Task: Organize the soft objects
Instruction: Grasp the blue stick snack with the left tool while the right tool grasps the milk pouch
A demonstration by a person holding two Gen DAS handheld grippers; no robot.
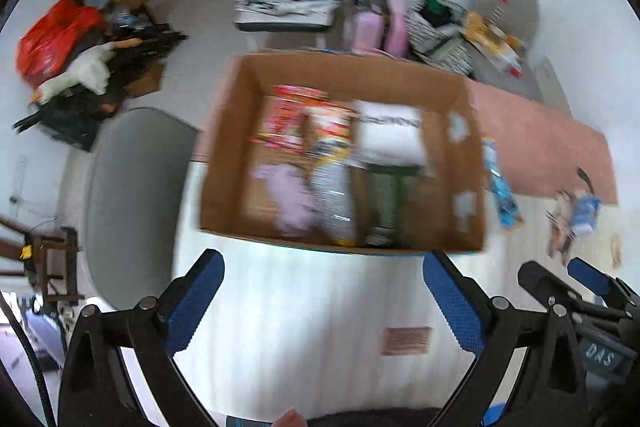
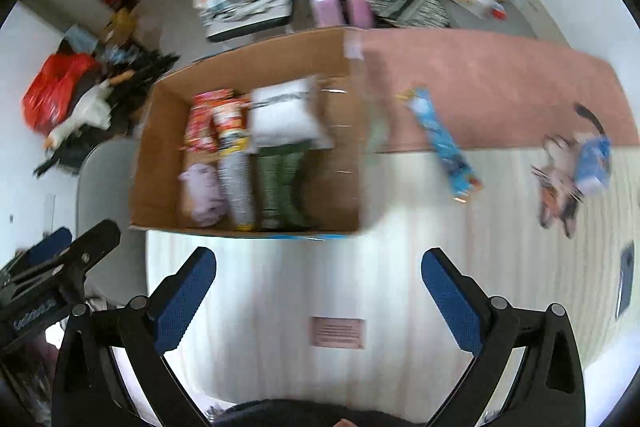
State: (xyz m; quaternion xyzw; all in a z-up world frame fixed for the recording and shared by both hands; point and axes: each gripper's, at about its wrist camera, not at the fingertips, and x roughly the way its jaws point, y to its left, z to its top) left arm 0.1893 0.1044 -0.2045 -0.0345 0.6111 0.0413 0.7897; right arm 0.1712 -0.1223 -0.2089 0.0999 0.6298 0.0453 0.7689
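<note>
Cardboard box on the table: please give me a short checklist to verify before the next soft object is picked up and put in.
1. Left claw open and empty: ok.
2. Right claw open and empty: ok.
3. Cardboard box open on top: ok.
4. Free space at the box's right side: ok.
5. Long blue packet outside the box, unobstructed: ok.
6. Cat-patterned item soft: cannot tell, blurred.

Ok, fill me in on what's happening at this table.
A person is sorting soft things into a cardboard box on the table. Inside it lie a white pillow, red snack packs, a lilac cloth and green and grey rolled items. Both grippers, left and right, hang open and empty short of the box. A blue packet and a cat toy still lie outside it, to the right.
</note>
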